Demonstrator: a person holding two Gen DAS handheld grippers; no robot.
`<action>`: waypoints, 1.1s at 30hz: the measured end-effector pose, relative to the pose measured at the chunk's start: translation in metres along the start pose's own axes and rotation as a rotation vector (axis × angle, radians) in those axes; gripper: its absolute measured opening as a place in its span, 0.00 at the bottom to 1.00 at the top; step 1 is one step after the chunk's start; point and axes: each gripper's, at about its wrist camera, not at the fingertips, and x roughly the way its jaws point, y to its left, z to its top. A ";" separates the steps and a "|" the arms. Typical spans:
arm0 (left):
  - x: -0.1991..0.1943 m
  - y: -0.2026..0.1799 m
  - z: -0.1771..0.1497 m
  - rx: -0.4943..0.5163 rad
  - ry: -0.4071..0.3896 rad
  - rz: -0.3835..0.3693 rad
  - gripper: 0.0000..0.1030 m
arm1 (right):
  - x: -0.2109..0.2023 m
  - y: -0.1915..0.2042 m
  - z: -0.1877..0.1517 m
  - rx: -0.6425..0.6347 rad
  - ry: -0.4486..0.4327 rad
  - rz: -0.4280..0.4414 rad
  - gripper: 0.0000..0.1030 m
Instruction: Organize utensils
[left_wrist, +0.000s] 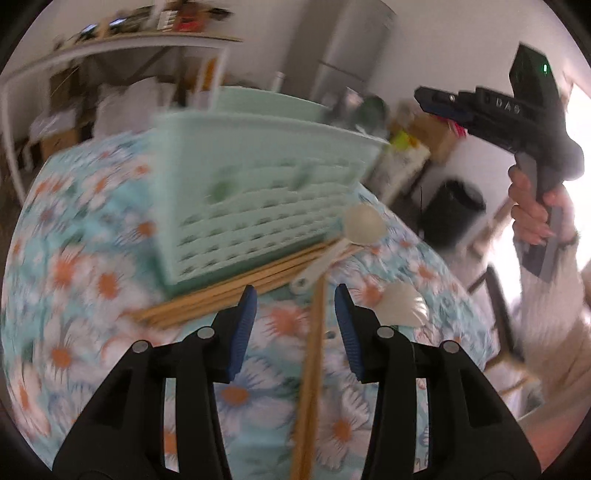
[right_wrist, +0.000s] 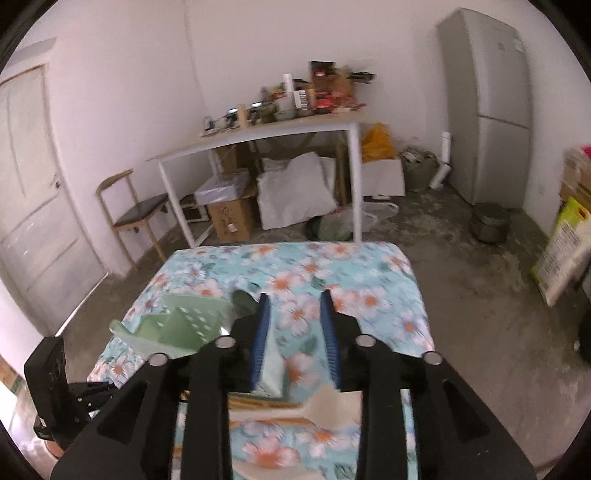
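A mint green slotted basket (left_wrist: 255, 195) stands on a floral tablecloth (left_wrist: 85, 266). Several wooden chopsticks (left_wrist: 236, 288) lie along its near side, and one wooden stick (left_wrist: 314, 362) runs between my left fingers. A white spoon (left_wrist: 347, 236) leans by the basket's corner and a second white spoon (left_wrist: 402, 302) lies to the right. My left gripper (left_wrist: 295, 306) is open and empty just above them. My right gripper (right_wrist: 293, 314) is open and empty, held high; it also shows in the left wrist view (left_wrist: 428, 99). The basket (right_wrist: 177, 325) and a white spoon (right_wrist: 332, 402) lie below it.
A white work table (right_wrist: 258, 133) with clutter, boxes and bags underneath stands at the far wall. A wooden chair (right_wrist: 133, 210) sits by a door on the left. A grey fridge (right_wrist: 487, 107) stands at the right. A dark pot (right_wrist: 487, 221) sits on the concrete floor.
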 end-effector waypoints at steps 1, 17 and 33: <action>0.007 -0.008 0.005 0.032 0.020 -0.004 0.39 | -0.002 -0.010 -0.010 0.030 0.014 -0.013 0.32; 0.145 -0.127 0.048 0.570 0.178 0.069 0.39 | 0.015 -0.096 -0.183 0.429 0.360 0.033 0.33; 0.182 -0.148 0.061 0.651 0.136 0.139 0.02 | -0.002 -0.092 -0.196 0.480 0.359 0.113 0.43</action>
